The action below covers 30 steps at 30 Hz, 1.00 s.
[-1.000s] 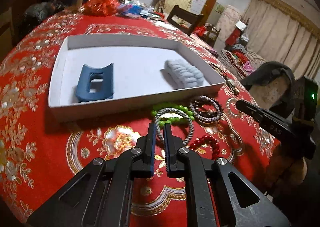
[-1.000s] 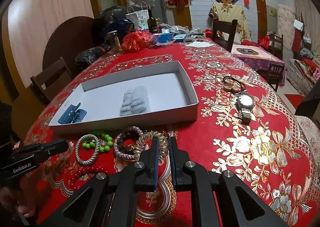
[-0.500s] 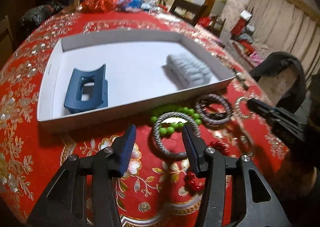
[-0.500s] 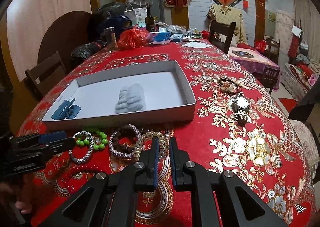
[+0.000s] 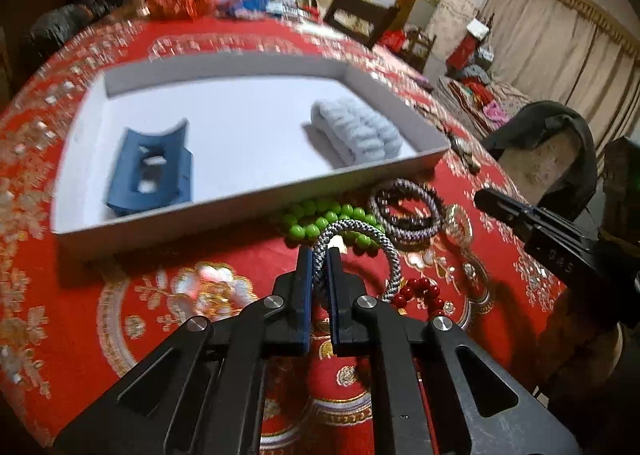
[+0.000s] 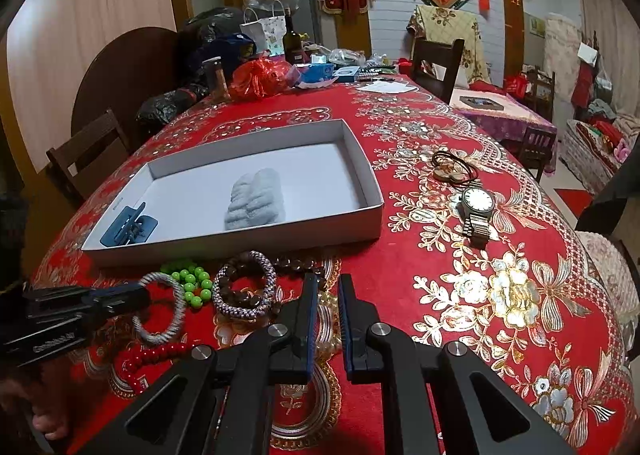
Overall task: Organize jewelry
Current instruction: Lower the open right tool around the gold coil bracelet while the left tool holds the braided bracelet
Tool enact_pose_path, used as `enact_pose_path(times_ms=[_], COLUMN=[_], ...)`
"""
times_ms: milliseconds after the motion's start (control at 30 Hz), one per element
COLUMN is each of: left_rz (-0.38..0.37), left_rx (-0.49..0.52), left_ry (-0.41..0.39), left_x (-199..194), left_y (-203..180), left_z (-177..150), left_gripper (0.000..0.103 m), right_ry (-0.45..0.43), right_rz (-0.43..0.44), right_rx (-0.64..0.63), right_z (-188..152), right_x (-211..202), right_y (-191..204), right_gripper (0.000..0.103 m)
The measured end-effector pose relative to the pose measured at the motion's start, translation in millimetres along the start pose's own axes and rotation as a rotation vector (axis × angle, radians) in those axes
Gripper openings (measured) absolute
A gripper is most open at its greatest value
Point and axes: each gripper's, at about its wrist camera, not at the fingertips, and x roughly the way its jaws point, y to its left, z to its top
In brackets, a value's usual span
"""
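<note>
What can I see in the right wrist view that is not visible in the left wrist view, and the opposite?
Only the right wrist view shows the wristwatch and the dark hair ties lying on the tablecloth to the right of the white tray.

Only the left wrist view shows from close that the left claw is shut on the grey braided bracelet.

Both views show the tray holding the blue hair clip and the pale blue hair clip, plus the green bead bracelet and the red bead bracelet in front of the tray.
</note>
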Motion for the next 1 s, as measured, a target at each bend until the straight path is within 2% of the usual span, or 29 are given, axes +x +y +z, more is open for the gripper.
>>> enact_pose_path(times_ms=[100,200,400,533,567,633,667,767,833,1000], left_rz=[0.018,0.048,0.098,0.104,0.101,0.108,0.109,0.116,0.128,0.137], left_rx=[-0.011,-0.032,0.03,0.041,0.038,0.021,0.017,0.013,0.02,0.029], left_ry=[-0.068,-0.097,-0.119,-0.122,-0.119,-0.116,-0.117,-0.121,-0.118,-0.113], left_x=[-13.3,-17.7,-19.8,-20.2,-19.2,-18.1,-18.8,-20.2,-19.9,-17.6], left_y=[1.6,5.4,-6.1,-7.4,-6.6,-3.4,-3.2,-2.3,-3.8,-5.8], left_z=[-2.6,-3.5,-3.9,-3.0,-2.7,-1.8,-2.3,-2.7,-3.3,-2.6], left_gripper=[0.005,0.005,0.005,0.005,0.005,0.005,0.005,0.005,0.005,0.005], right_ry=[-0.002,-0.003,-0.013,-0.018,-0.02,-0.018,-0.019,-0.023,0.011,0.072], right_rz=[-0.003,-0.004,-0.004,-0.001,0.007,0.008,-0.005,-0.022,-0.011,0.049], right_rx=[-0.001,-0.004,-0.008,0.012,0.022,0.027,0.027,0.056,0.057,-0.025], right_z=[0.3,0.0,0.2,0.3,0.4,-0.9,-1.7,-4.8,-8.2,-13.4], right_x=[-0.9,-1.3,-2.8,-4.3,-4.6,-6.9,-9.2,-18.1,-17.7,-5.7], right_y=[0.3,0.9,1.6,-2.4,-4.6,-13.1,-17.3,-38.4,-49.3,-37.0], right_gripper=[0.009,0.009,0.009,0.009,0.012,0.025,0.036,0.038,0.038,0.038])
